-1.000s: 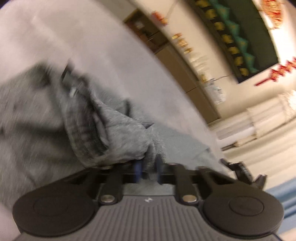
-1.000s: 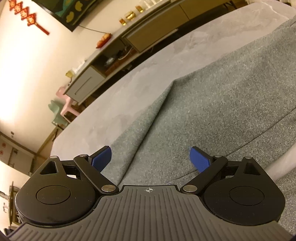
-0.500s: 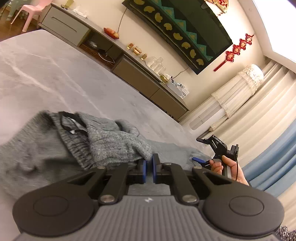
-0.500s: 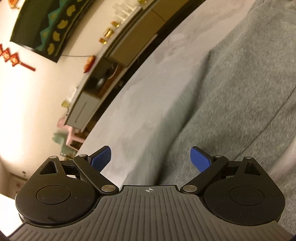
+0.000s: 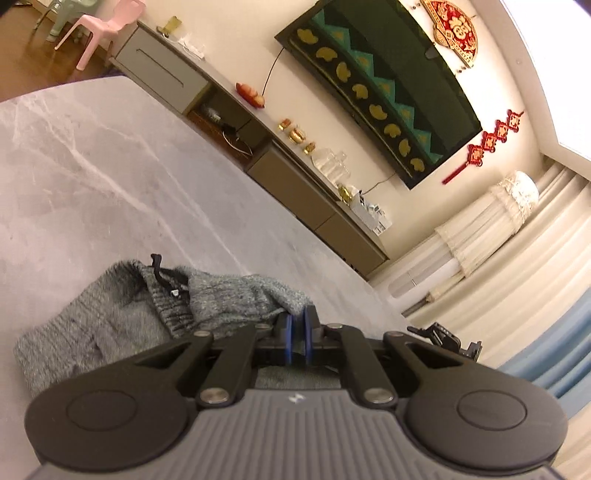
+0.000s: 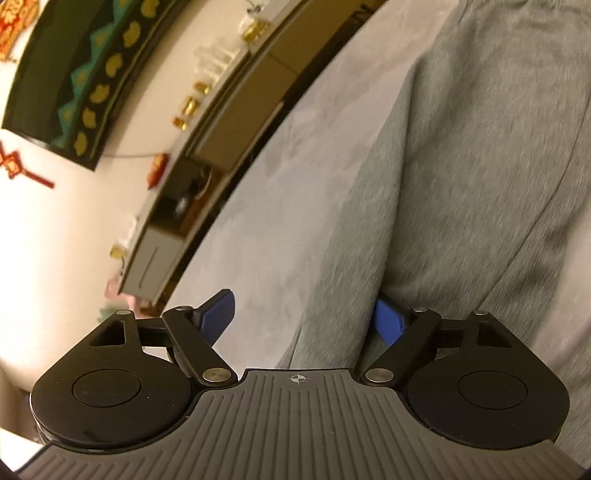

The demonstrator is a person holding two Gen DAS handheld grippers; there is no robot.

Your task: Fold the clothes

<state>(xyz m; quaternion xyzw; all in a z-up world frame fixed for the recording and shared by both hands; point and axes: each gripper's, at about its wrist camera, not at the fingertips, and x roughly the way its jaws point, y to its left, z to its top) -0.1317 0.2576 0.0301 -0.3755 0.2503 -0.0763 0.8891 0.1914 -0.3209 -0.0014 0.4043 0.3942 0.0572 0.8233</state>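
A grey knitted garment lies bunched on the grey marble table, its ribbed collar and a black tag turned up. My left gripper is shut on a fold of this garment, with cloth running right up to the blue pads. The right gripper shows far off at the right of the left wrist view. In the right wrist view my right gripper stands open low over the table. The garment spreads smooth there, its edge lying between the fingers and the right pad against the cloth.
A long low cabinet with small gold items and glasses runs along the wall beyond the table, under a dark screen. A pink chair stands at the far left. Pale curtains hang on the right.
My left gripper has stayed shut on the cloth while its view swung up and steadied, with the bunched part now lower left. The right gripper has tilted and slid along the garment's edge, still open.
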